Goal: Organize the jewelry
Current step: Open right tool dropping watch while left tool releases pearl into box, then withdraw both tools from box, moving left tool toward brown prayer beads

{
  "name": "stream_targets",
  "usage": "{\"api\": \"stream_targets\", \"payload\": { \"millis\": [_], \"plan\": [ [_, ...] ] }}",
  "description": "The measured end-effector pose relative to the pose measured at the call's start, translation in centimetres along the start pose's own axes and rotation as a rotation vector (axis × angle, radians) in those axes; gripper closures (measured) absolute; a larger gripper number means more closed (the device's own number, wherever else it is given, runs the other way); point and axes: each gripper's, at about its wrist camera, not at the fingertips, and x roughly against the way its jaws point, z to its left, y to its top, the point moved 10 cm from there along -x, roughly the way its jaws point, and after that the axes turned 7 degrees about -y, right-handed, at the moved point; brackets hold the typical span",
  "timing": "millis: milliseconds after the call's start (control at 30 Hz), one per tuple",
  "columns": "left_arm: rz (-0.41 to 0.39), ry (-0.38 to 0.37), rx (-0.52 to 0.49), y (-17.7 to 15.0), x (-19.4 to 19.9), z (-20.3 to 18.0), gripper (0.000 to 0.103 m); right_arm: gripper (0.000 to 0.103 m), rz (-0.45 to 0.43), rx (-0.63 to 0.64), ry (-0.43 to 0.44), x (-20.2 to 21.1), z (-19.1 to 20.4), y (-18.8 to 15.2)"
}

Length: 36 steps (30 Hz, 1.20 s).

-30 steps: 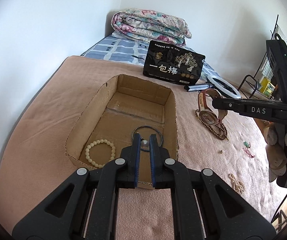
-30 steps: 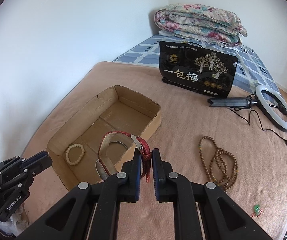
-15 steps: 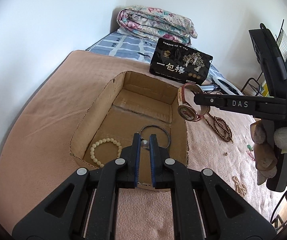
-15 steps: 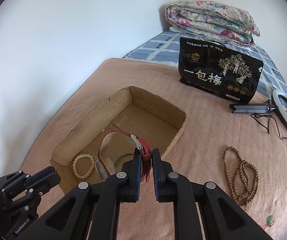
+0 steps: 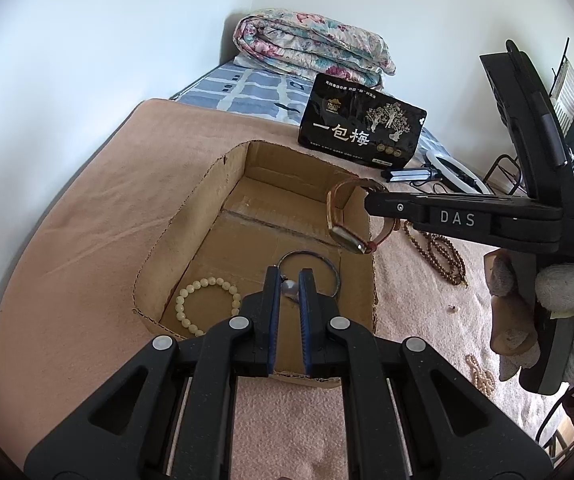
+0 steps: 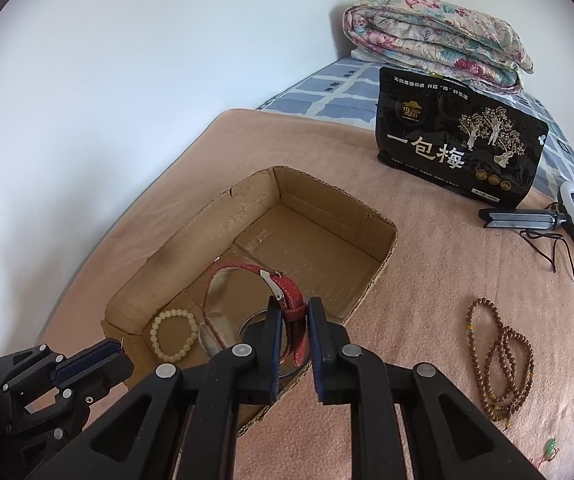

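The left gripper (image 5: 288, 280) hangs over the near end of the cardboard box (image 5: 191, 216), its jaws narrow and pinched on a small pearl (image 5: 288, 288) that is joined to the thin metal bangle (image 5: 333, 268); whether the bangle rests on the box floor cannot be told; a cream bead bracelet (image 5: 207, 300) lies flat on the floor just left of it. The right gripper (image 6: 292, 312) has its jaws closed on the red strap of a wristwatch (image 6: 243, 276) (gold case hanging lowest in the left view), held above the box's right wall and interior; it touches no cardboard. On the pink blanket (image 6: 427, 280) right of the box lie a brown bead necklace (image 6: 503, 360) and, well apart, a small green pendant (image 6: 550, 446); a black snack bag (image 6: 459, 140) stands behind the box.
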Motion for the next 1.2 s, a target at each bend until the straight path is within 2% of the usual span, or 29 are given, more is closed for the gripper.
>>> {"api": "stream_targets", "payload": {
  "millis": [33, 100, 167, 233, 333, 400, 467, 600, 667, 800, 900, 1000, 1033, 1133, 1200],
  "plan": [
    [0.000, 0.000, 0.001, 0.0, -0.1, 0.0, 0.096, 0.077, -0.002, 0.002, 0.003, 0.0, 0.1, 0.0],
    [0.004, 0.013, 0.006, 0.0, -0.1, 0.2, 0.094, 0.071, -0.011, 0.001, 0.006, 0.1, 0.2, 0.1],
    [0.003, 0.012, 0.019, 0.0, -0.2, 0.3, 0.070, 0.060, -0.021, -0.004, 0.000, 0.3, 0.0, 0.2],
    [-0.011, 0.015, 0.026, 0.1, 0.0, 0.5, 0.065, 0.048, -0.031, -0.009, 0.000, 0.6, -0.1, 0.4],
    [-0.019, 0.014, 0.029, 0.3, 0.2, 0.5, 0.065, 0.046, -0.045, -0.002, -0.012, 1.0, -0.3, 0.6],
    [-0.020, 0.014, 0.027, 0.4, 0.3, 0.4, 0.065, 0.042, -0.047, -0.005, -0.021, 1.2, -0.5, 0.6],
    [-0.021, 0.016, 0.022, 0.4, 0.3, 0.2, 0.065, 0.033, -0.055, -0.011, -0.032, 1.4, -0.8, 0.6],
    [-0.027, 0.021, 0.006, 0.5, 0.7, -0.1, 0.065, 0.030, -0.062, -0.021, -0.039, 1.9, -1.3, 0.6],
    [-0.032, 0.023, -0.001, 0.6, 0.9, -0.3, 0.065, 0.022, -0.065, -0.024, -0.048, 2.2, -1.6, 0.4],
    [-0.040, 0.024, -0.005, 0.8, 1.3, -0.8, 0.065, 0.021, -0.078, -0.029, -0.068, 3.3, -2.5, 0.1],
    [-0.044, 0.022, -0.013, 0.8, 1.4, -1.3, 0.065, 0.010, -0.091, -0.035, -0.088, 4.4, -3.5, -0.4],
    [-0.047, 0.016, -0.023, 0.9, 1.6, -2.1, 0.065, 0.005, -0.109, -0.041, -0.108, 5.7, -4.9, -1.0],
    [-0.045, 0.011, -0.026, 0.9, 1.6, -2.4, 0.061, 0.003, -0.112, -0.042, -0.116, 6.2, -5.4, -1.2],
    [-0.056, -0.011, -0.026, 0.9, 1.7, -3.4, 0.033, 0.001, -0.121, -0.053, -0.151, 7.5, -7.3, -2.0],
    [-0.067, -0.021, -0.036, 1.0, 1.9, -4.3, 0.032, 0.000, -0.125, -0.067, -0.172, 8.4, -8.9, -2.6]
  ]
}}
